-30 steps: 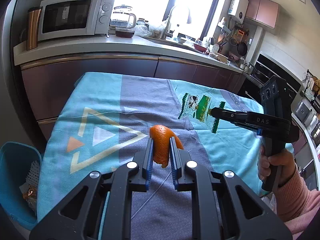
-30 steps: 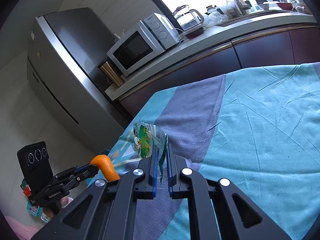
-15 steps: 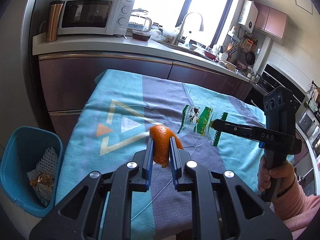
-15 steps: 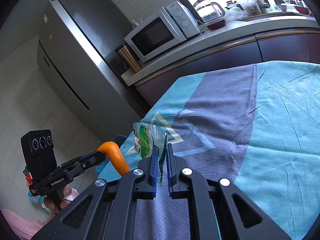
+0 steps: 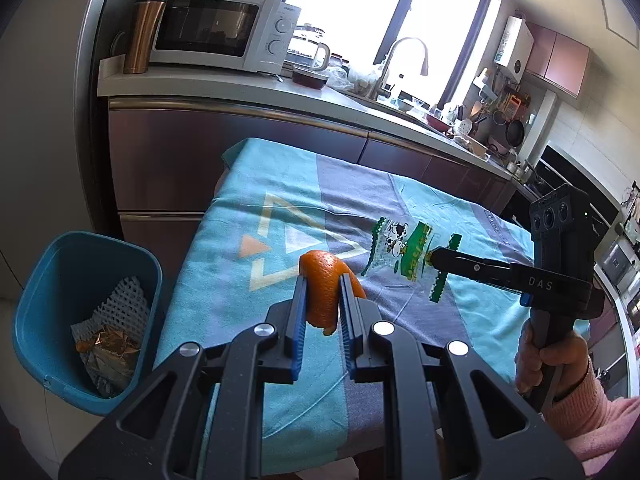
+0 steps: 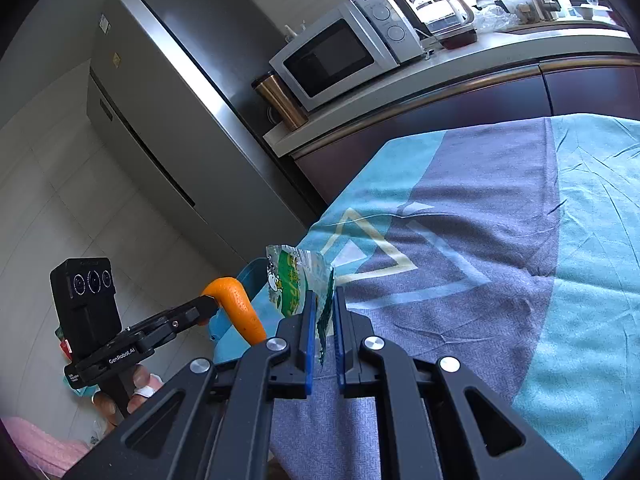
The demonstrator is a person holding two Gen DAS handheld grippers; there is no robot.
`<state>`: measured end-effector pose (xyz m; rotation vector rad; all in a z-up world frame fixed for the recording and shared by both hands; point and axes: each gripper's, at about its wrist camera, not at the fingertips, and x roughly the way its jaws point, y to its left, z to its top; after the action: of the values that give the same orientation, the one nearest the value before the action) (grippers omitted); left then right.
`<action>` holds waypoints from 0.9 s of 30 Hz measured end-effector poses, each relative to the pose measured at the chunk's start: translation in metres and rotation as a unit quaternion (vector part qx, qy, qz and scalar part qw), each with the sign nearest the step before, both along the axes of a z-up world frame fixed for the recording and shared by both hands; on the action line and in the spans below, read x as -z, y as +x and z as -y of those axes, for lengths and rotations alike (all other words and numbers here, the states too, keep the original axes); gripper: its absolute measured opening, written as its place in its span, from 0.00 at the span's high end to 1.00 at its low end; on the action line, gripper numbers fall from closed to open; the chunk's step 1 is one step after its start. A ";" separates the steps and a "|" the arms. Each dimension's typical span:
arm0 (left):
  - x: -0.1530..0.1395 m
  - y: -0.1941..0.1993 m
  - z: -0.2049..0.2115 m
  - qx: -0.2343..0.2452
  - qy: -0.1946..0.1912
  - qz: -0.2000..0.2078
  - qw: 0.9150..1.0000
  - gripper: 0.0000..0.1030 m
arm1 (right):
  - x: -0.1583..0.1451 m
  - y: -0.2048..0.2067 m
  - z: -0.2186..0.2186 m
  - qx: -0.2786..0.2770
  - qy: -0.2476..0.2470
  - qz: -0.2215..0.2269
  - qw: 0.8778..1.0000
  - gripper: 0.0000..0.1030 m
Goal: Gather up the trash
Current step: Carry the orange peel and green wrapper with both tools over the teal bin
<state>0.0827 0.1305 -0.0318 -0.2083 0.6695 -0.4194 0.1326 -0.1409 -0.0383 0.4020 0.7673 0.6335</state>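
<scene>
The left gripper [image 5: 323, 300] is closed on a piece of orange peel [image 5: 326, 280]. The peel sticks up between the two blue pads, held above the table. The table has a blue and purple cloth [image 5: 280, 208] on it.

The right gripper [image 6: 322, 308] is pinched tight on a small plastic wrapper [image 6: 292, 276] with green print. It holds the wrapper by one edge. In the left camera, the wrapper [image 5: 400, 248] hangs at about 2 o'clock from the peel.

The blue bin [image 5: 60, 280] sits on the floor beside the table, at about 9 o'clock from the peel. It already has some trash [image 5: 108, 340] in it, like white foam net and crinkly foil.

The peel looks light and bendy. It may be a bit damp and could slip, so a hold across its thick middle seems best. The wrapper looks very light, thin and floppy. It may stick to the pads when let go, so a small shake could help it drop. A pinch at the edge looks like enough for it.

Both pieces are not yet over the bin.
</scene>
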 end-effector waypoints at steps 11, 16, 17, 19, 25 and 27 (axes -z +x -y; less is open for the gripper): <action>-0.001 -0.008 -0.020 -0.018 -0.003 0.001 1.000 0.85 | 0.000 0.004 -0.019 -0.017 0.001 0.001 1.000 0.93; -0.001 -0.010 -0.030 -0.028 -0.004 0.000 1.000 0.85 | 0.001 0.007 -0.028 -0.024 0.002 0.001 1.000 0.93; -0.001 -0.011 -0.031 -0.031 -0.004 0.000 1.000 0.85 | 0.001 0.007 -0.030 -0.026 0.003 0.002 1.000 0.93; -0.002 -0.014 -0.035 -0.034 -0.005 0.001 0.999 0.85 | 0.001 0.007 -0.034 -0.030 0.003 0.003 1.000 0.93; -0.002 -0.016 -0.045 -0.043 -0.007 0.002 0.999 0.85 | 0.000 0.006 -0.043 -0.041 0.003 0.004 0.999 0.93; -0.003 -0.017 -0.047 -0.046 -0.007 0.003 0.999 0.85 | 0.001 0.006 -0.046 -0.043 0.004 0.003 0.999 0.93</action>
<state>0.0656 0.1779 -0.0292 -0.2508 0.6492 -0.3367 0.1382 -0.0950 -0.0390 0.3745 0.7797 0.7187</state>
